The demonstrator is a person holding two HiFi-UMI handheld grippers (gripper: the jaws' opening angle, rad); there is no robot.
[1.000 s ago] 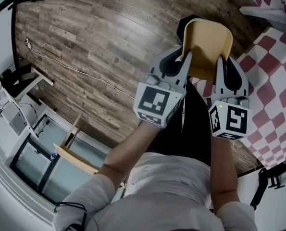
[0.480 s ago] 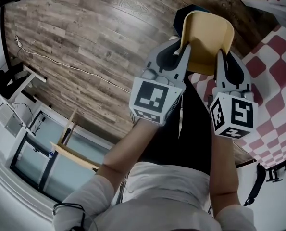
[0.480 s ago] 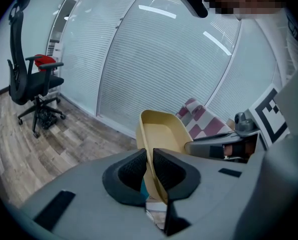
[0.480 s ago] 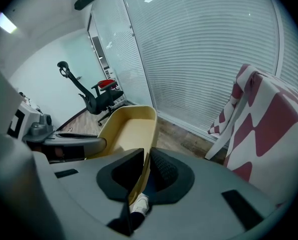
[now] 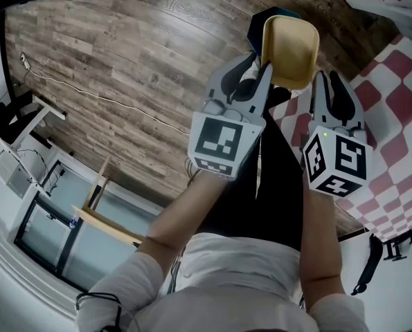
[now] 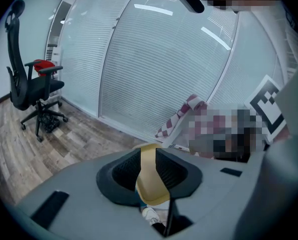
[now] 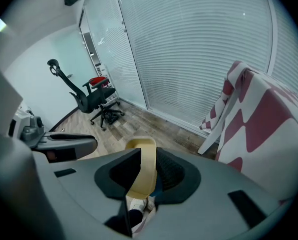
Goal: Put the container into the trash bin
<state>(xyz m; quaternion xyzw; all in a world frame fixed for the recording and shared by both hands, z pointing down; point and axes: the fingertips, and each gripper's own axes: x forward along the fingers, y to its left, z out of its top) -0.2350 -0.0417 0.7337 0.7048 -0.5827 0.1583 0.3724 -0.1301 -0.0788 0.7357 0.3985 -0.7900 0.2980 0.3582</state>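
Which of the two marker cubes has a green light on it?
The cube on the right gripper, beside the checkered cloth; the one on the left gripper shows none. Both grippers' jaws are opening, the yellow container between them.

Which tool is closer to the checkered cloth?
Right. The right tool is beside the checkered cloth; the left tool is across the container. Both tools' jaws are opening with it between them.

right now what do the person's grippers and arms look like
The left gripper and right gripper are light grey moulded shells with black ribbed pads. Each carries a white cube printed with black square markers: the left cube, and the right cube, which shows a small green light. The person wears a pale whitish top with sleeves ending above the forearms.
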